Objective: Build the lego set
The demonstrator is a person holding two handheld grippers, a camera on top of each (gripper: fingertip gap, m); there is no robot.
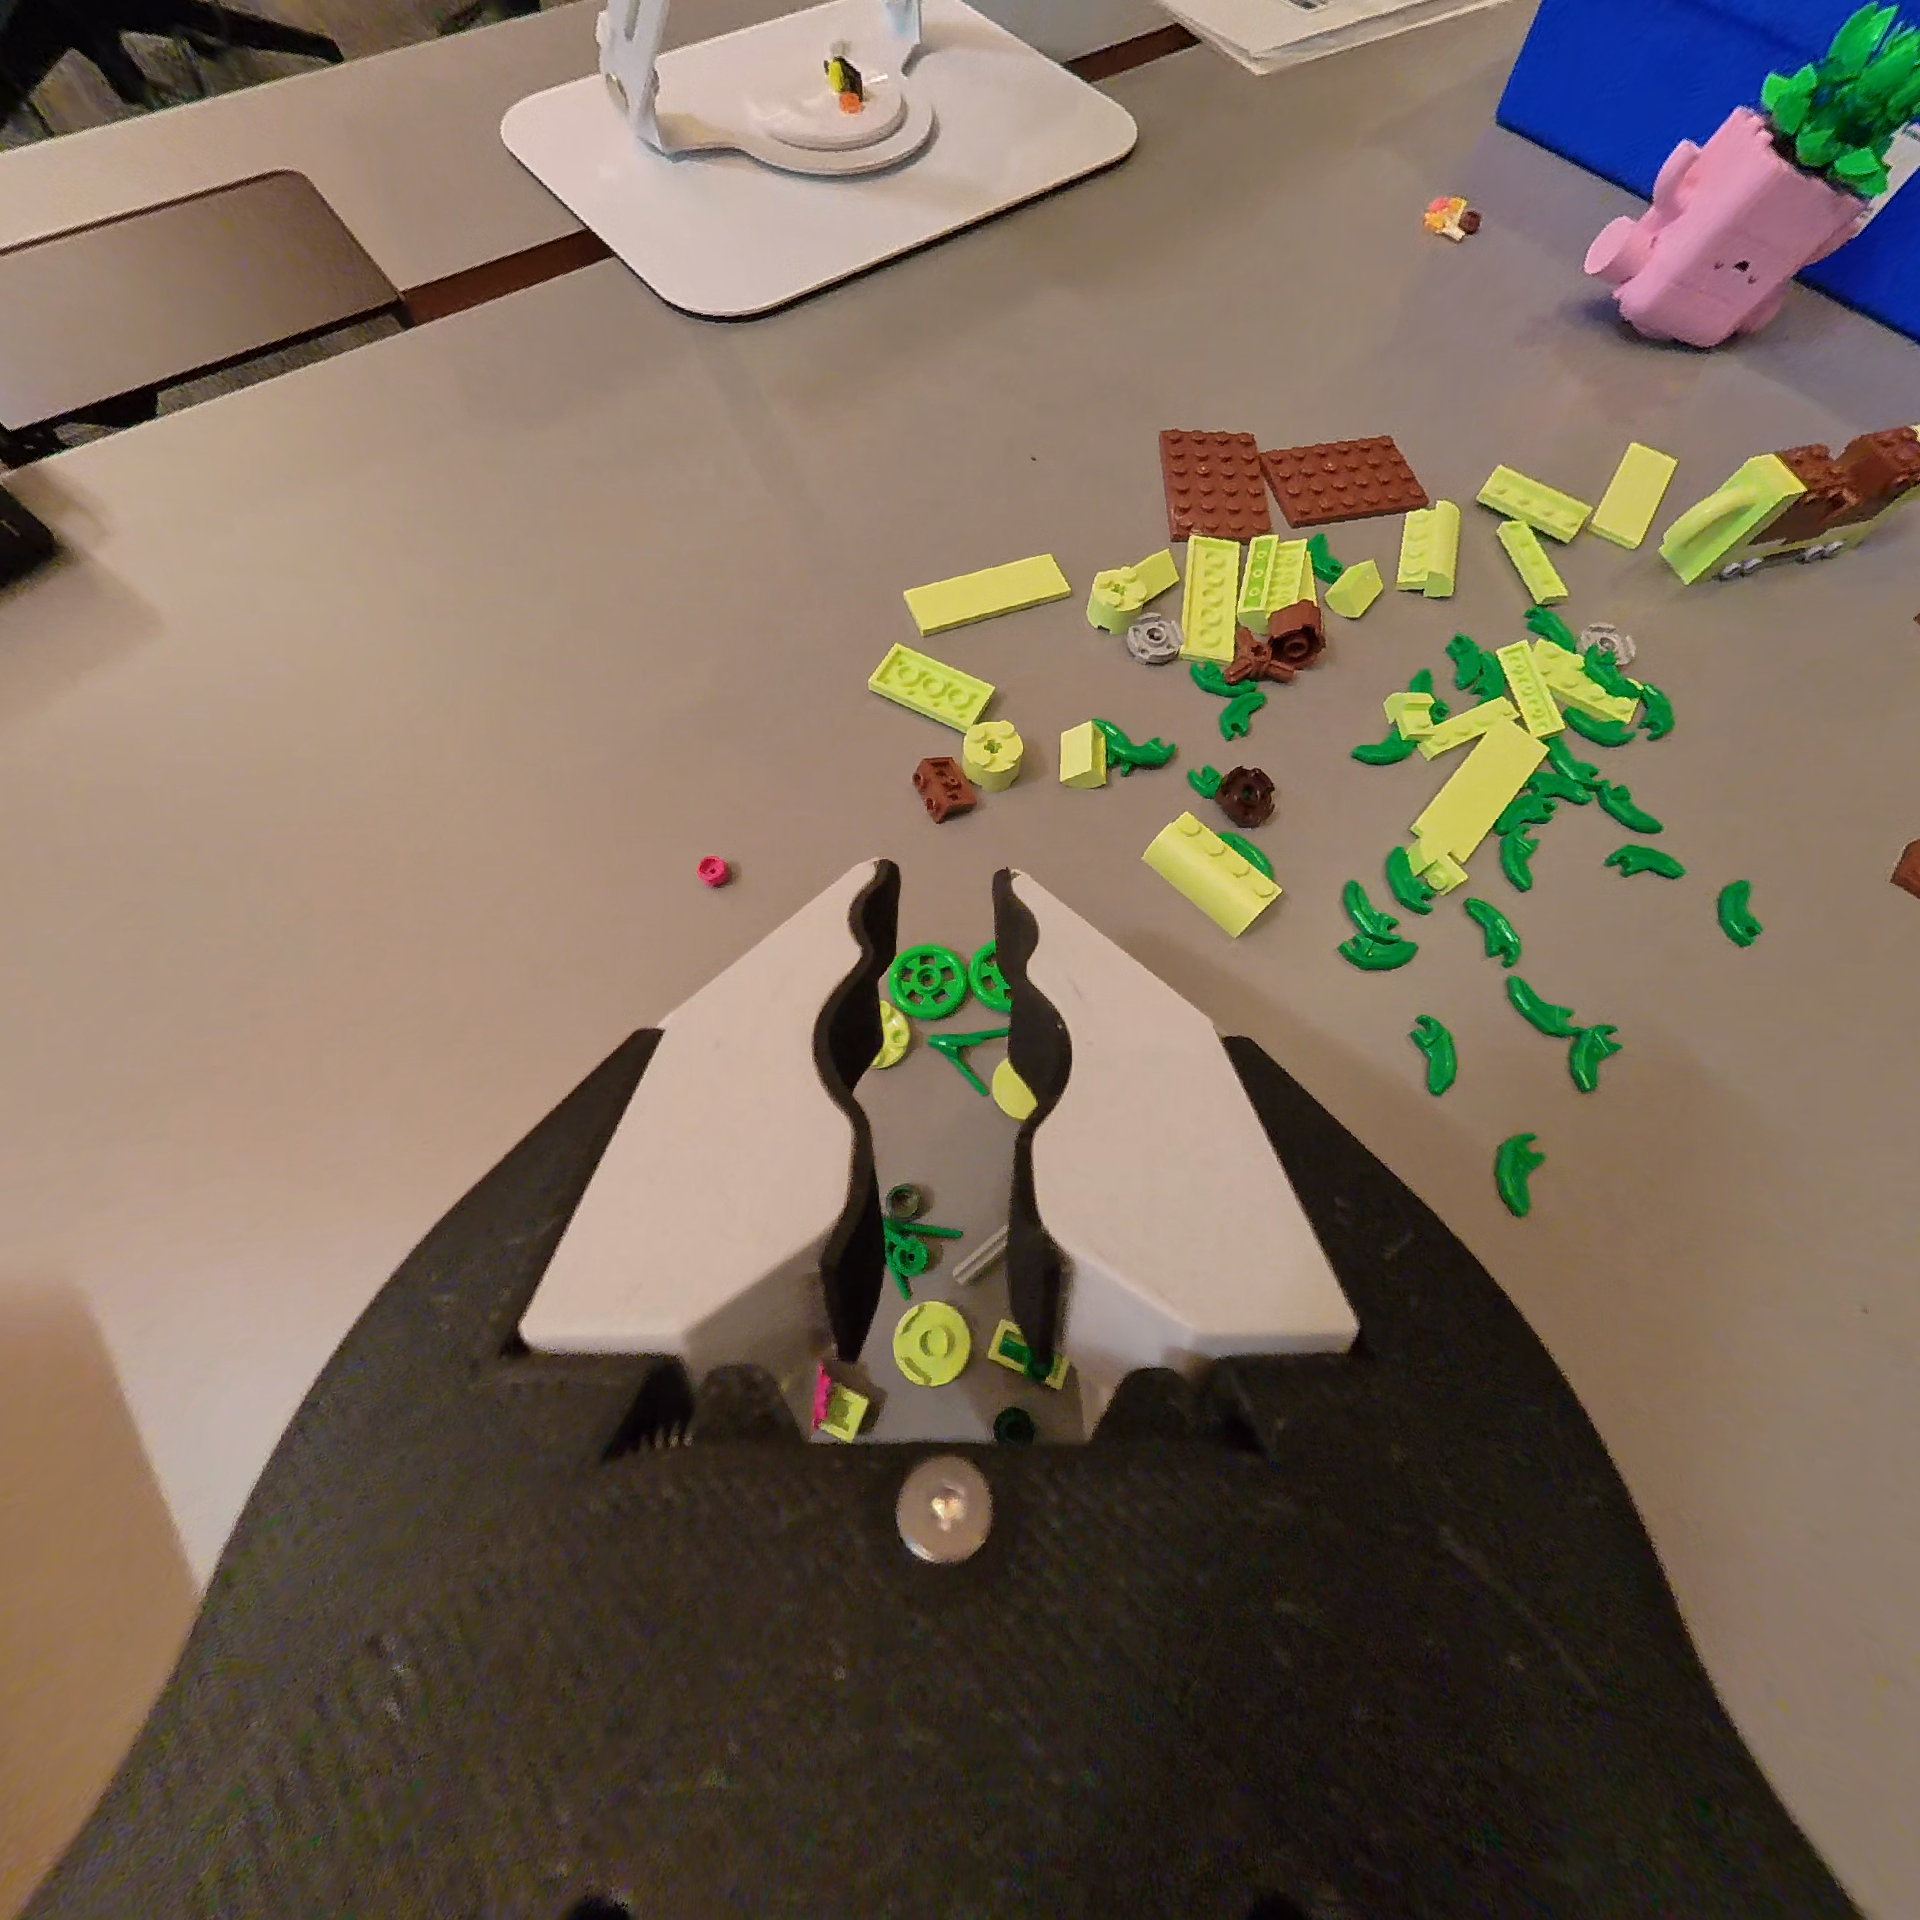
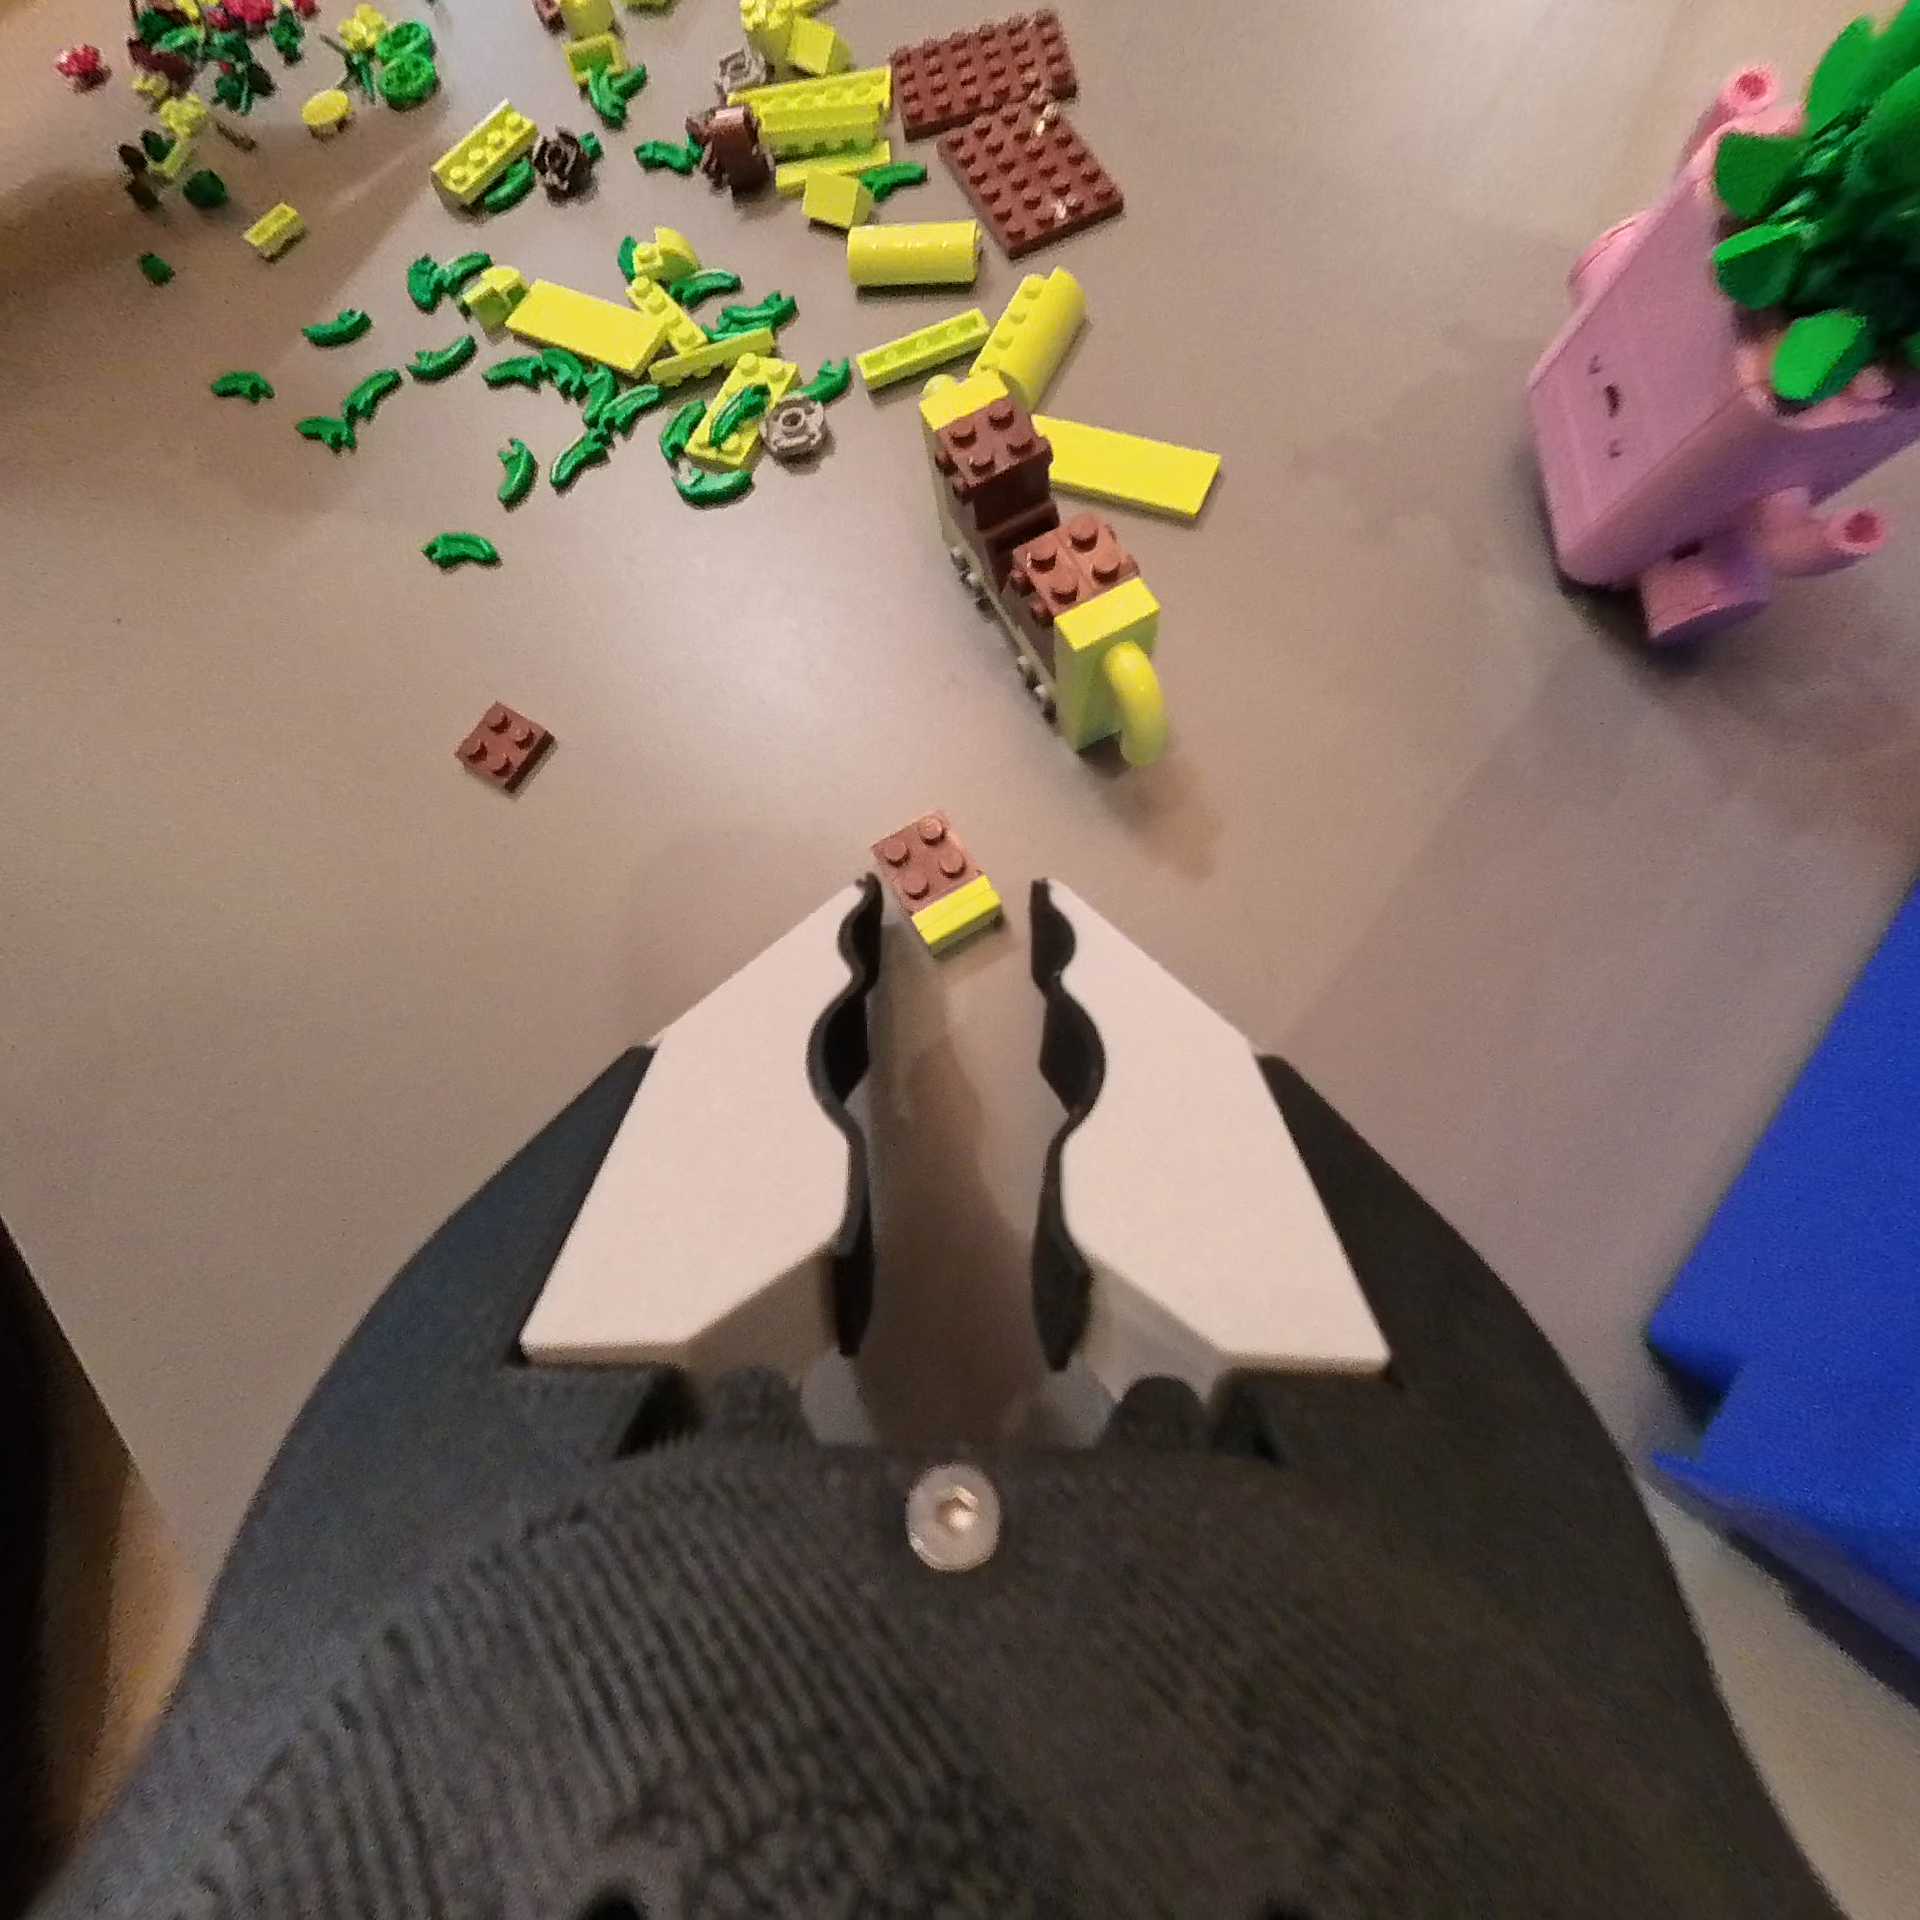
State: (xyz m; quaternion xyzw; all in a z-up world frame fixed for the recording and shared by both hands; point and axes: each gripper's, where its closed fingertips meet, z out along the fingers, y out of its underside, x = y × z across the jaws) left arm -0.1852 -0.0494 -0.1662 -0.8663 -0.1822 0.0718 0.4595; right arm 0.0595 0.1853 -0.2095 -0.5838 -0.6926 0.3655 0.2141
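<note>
No writing can be read on anything here

Grey table [image 1: 520, 623], scattered lime bricks [image 1: 985, 592], brown plates [image 1: 1340, 483], green leaves [image 1: 1538, 1003], pink model [image 1: 1745, 244]

Each camera sits just behind its own fingers and looks forward and down along them onto the grey counter [image 1: 416, 727].

The left wrist view rides fairly high and takes in a wide stretch: loose pieces lie ahead and to the right of its fingers [image 1: 727, 1122], and a white stand base [image 1: 821, 197] sits far ahead.

The right wrist view hangs lower and closer, its fingers [image 2: 1153, 1143] just short of a small brown-and-lime piece [image 2: 935, 883].

Both views share the brown plates [image 1: 1288, 483] [image 2: 1003, 125], the lime-and-brown assembly [image 1: 1787, 509] [image 2: 1049, 561], the pink model [image 1: 1735, 244] [image 2: 1704, 416] and the blue box [image 1: 1662, 94] [image 2: 1808, 1330].
</note>
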